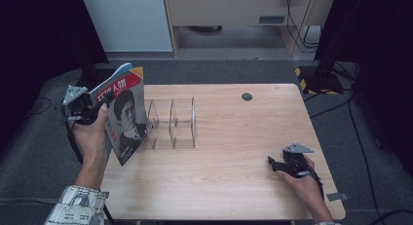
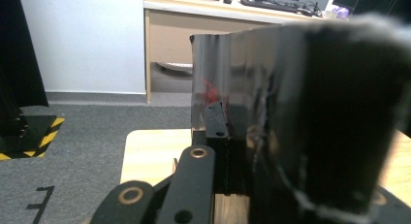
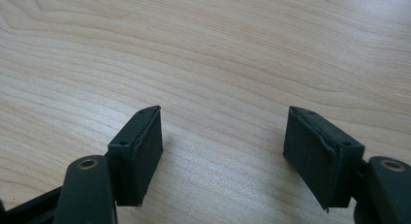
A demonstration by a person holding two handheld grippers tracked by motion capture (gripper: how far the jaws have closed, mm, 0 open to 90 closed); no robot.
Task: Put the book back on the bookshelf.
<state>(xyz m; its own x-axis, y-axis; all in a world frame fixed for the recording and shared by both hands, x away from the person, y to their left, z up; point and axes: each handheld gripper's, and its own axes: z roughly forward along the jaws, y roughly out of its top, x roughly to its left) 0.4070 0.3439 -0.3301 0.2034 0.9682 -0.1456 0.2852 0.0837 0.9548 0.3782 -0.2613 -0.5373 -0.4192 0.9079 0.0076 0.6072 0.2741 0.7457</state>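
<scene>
My left gripper (image 1: 107,97) is raised over the table's left edge, shut on a magazine (image 1: 125,115) with a portrait and red-and-white lettering on its cover. The magazine stands upright and tilted, its lower corner near the tabletop beside a clear acrylic divider rack (image 1: 171,122). In the left gripper view the dark glossy magazine (image 2: 291,112) fills the right side, pinched between my jaws at my left gripper (image 2: 228,151). My right gripper (image 1: 271,161) rests low on the wooden table (image 1: 234,186) at the right front. Its jaws stand open with nothing between them, as my right gripper (image 3: 223,151) shows over bare wood.
A dark round cable hole (image 1: 247,96) sits in the table's far side. Behind the table stand a wooden desk (image 1: 234,10) and a white panel (image 1: 126,20). A stand base with yellow-black striping (image 1: 316,81) and cables lie on the grey carpet at the right.
</scene>
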